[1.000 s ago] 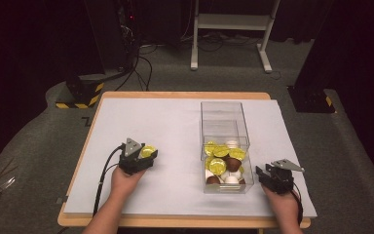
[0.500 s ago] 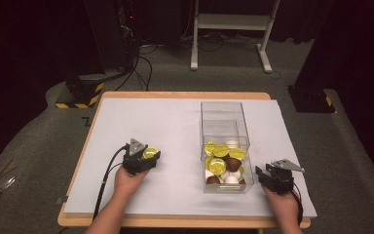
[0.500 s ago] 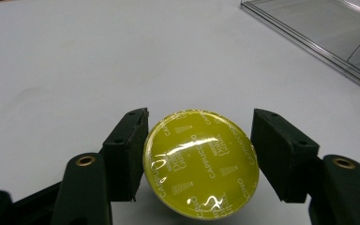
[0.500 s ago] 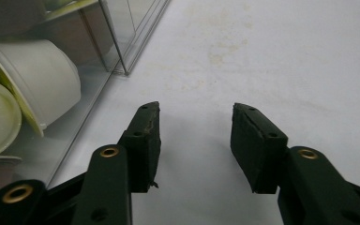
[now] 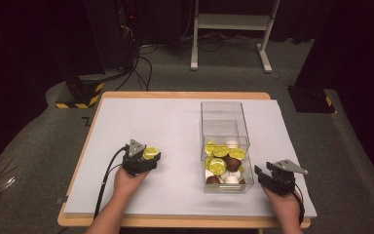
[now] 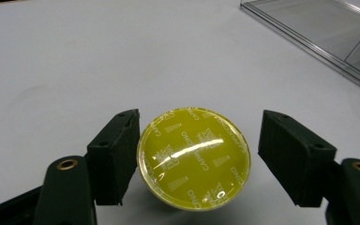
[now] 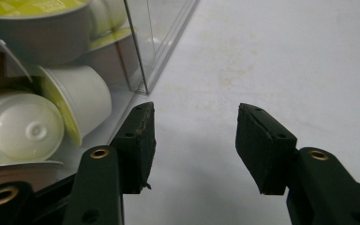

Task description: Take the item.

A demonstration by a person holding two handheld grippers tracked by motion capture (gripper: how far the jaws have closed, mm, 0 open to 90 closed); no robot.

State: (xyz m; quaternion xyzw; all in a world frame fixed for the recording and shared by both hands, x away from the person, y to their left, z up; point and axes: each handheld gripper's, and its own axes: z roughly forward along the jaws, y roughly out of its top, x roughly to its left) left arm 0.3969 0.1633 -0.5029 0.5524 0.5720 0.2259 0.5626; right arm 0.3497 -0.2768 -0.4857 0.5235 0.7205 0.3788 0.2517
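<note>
Left tool point(image 6: 197, 154) has just opened; yellow capsule point(image 6: 194, 158) sits between its pads, seemingly just touching one.

A capsule point(image 6: 194, 158) is lying on the table point(image 5: 175, 122) — left of the box point(image 5: 224, 146). More capsules point(image 5: 221, 163) are being held inside the box's near end.

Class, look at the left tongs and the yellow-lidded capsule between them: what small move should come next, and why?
Probably draw the left tongs straight back off the round yellow foil-lidded capsule. Their jaws have just been opening; one pad looks at the capsule's rim and the other stands clear. The capsule rests on the white table sheet, apart from the clear plastic box, so it seems released.
</note>
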